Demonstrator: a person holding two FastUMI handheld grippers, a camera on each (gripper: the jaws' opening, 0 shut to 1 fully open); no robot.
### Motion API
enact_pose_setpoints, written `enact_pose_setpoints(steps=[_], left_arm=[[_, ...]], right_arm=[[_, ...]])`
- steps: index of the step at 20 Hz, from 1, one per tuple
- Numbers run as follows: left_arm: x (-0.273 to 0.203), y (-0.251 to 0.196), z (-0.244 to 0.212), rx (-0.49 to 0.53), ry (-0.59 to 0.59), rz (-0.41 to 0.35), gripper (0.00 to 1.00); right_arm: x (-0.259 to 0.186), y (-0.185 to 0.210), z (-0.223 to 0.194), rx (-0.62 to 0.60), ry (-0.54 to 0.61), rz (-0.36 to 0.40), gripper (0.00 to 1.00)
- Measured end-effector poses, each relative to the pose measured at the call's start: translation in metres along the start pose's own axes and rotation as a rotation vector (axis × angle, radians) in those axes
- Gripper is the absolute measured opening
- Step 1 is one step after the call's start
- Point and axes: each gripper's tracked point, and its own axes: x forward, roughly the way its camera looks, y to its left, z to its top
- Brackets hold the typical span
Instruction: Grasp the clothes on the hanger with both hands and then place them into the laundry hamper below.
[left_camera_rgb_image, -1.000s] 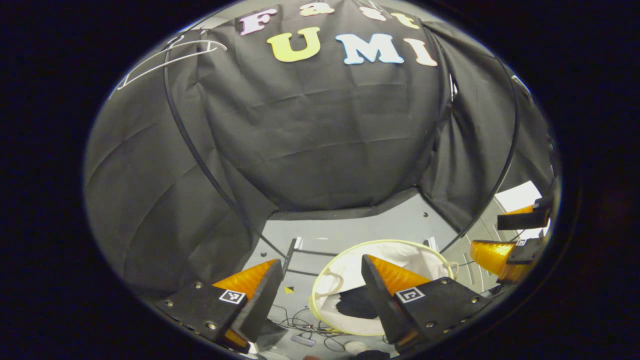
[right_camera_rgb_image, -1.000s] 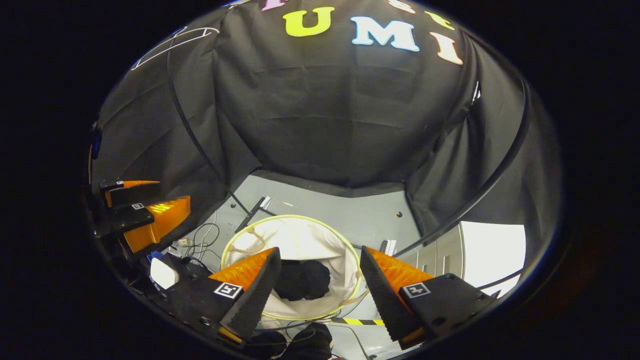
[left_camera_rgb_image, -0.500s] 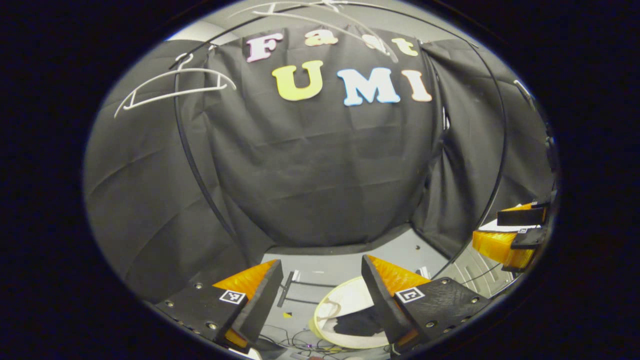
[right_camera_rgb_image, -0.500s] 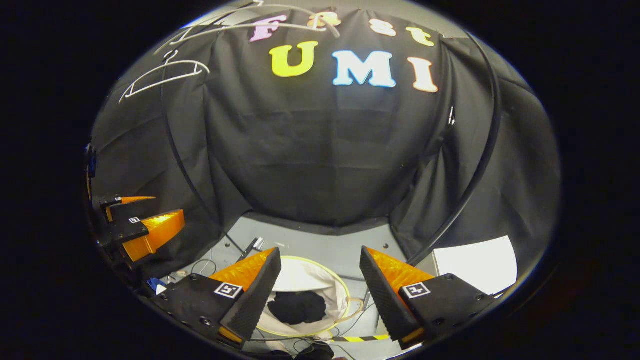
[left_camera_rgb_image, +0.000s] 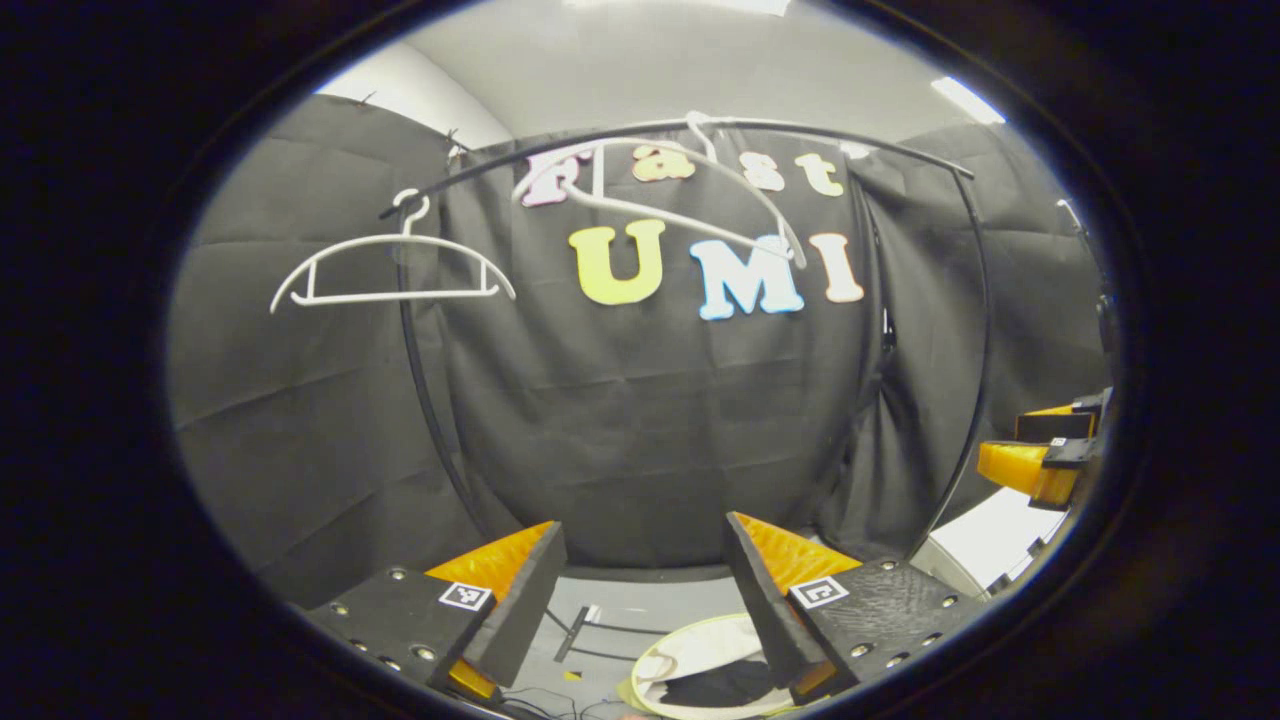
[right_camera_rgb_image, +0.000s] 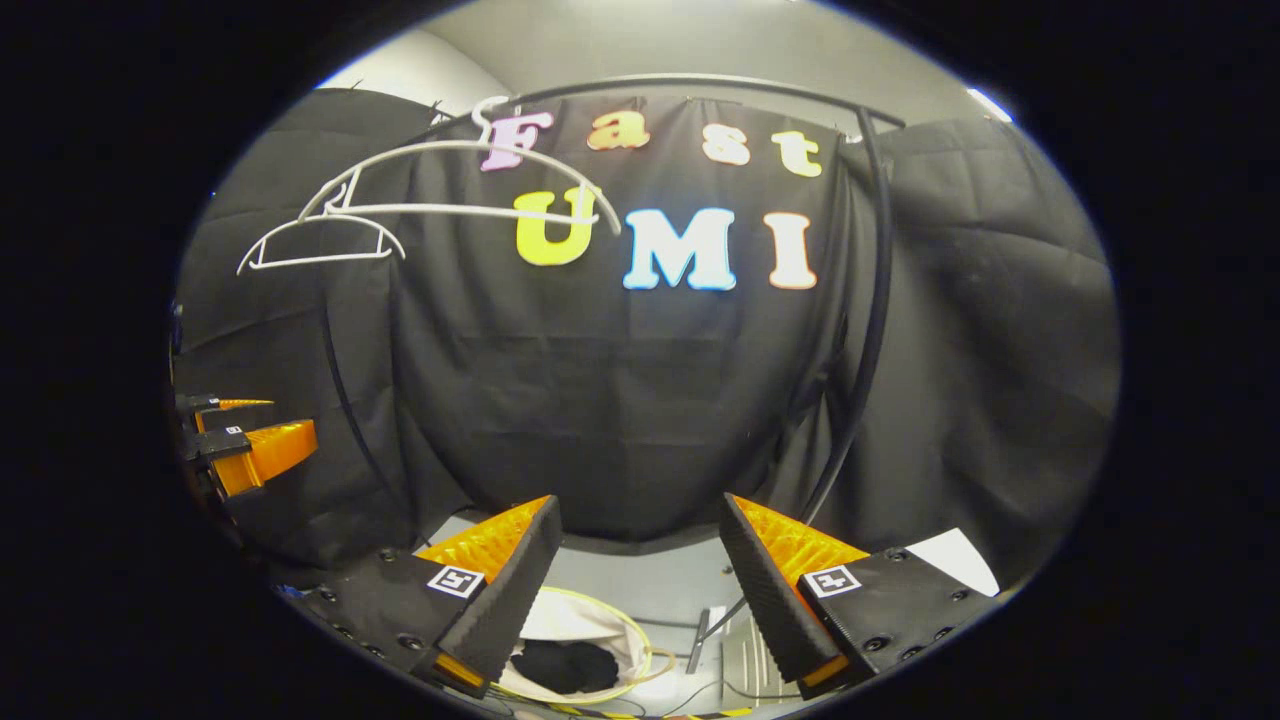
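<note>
- Hovering with my left gripper (left_camera_rgb_image: 640, 580) and right gripper (right_camera_rgb_image: 640, 560) both wide apart, holding nothing.
- The dark clothes (right_camera_rgb_image: 570, 665) lie in the laundry hamper (right_camera_rgb_image: 590, 625); both hangers (left_camera_rgb_image: 390, 270) hang bare.
- I judge the drop finished; nothing further needs grasping.

Two white hangers hang bare on one curved black rail (left_camera_rgb_image: 800, 128): one hanger (left_camera_rgb_image: 392, 270) at about ten o'clock in the left gripper view, the other hanger (left_camera_rgb_image: 660, 190) near twelve o'clock. One round laundry hamper (right_camera_rgb_image: 620, 625) sits at six o'clock in the right gripper view, with one dark heap of clothes (right_camera_rgb_image: 572, 665) inside it. There are two grippers, each with two fingers spread wide: the left gripper (left_camera_rgb_image: 640, 590) and the right gripper (right_camera_rgb_image: 640, 585), both at six o'clock of their own views.
</note>
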Motion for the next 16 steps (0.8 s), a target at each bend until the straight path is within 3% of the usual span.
enact_pose_setpoints(steps=[8,16], left_arm=[[-0.058,-0.027,0.099,-0.055,-0.142,0.002,0.93],[-0.106,-0.018,0.135,0.026,-0.231,0.064,0.93]], right_arm=[[-0.057,-0.058,0.093,0.007,-0.214,-0.031,0.97],[-0.102,-0.094,0.112,0.056,-0.292,-0.04,0.97]])
